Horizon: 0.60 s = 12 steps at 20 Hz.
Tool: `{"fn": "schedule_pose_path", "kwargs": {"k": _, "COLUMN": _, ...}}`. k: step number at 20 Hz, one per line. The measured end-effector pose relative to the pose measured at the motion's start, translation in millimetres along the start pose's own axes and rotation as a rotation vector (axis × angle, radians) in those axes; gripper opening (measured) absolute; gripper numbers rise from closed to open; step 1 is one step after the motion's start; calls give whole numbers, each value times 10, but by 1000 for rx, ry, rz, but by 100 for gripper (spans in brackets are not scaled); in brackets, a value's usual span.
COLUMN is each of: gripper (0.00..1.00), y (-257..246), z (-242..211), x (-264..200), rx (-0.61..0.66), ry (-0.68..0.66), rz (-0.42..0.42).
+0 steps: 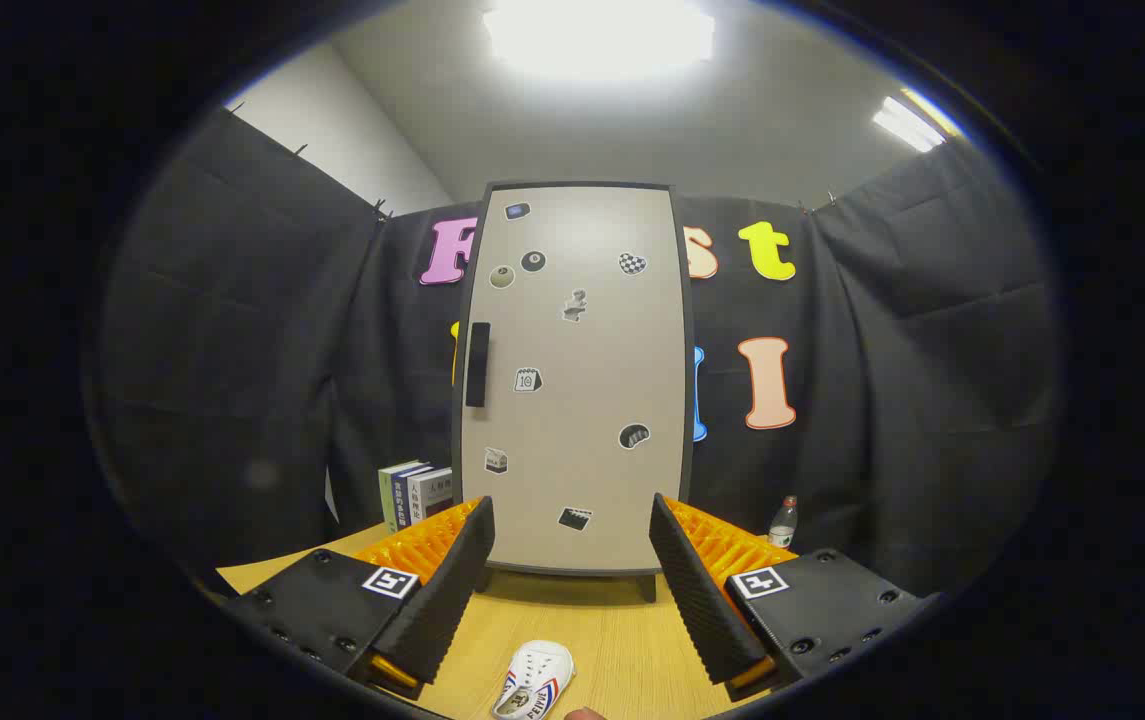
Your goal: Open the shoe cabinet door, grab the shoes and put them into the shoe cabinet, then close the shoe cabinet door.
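Ahead, closed shoe cabinet (pixel 577 380), jaws apart, shoe (pixel 532 680) between.

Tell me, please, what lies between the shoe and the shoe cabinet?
In the gripper view, only bare wooden tabletop lies between the white shoe and the closed shoe cabinet; the open tool straddles that stretch.

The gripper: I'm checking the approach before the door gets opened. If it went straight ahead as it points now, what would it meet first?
Probably the closed beige sticker-covered cabinet door, standing ahead of the open gripper. The small white shoe lies lower on the wooden table, likely under that line; depth is uncertain.
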State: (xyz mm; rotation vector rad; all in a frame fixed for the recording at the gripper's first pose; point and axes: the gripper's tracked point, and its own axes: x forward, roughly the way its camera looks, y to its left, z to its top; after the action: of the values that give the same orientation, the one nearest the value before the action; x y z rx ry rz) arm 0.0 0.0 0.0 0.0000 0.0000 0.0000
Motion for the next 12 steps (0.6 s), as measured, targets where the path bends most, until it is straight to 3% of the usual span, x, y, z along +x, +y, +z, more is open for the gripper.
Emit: {"fn": "schedule_pose_path", "kwargs": {"k": 12, "gripper": 98, "y": 21, "z": 23, "x": -20, "rx": 18, "ry": 6, "rz": 8}}
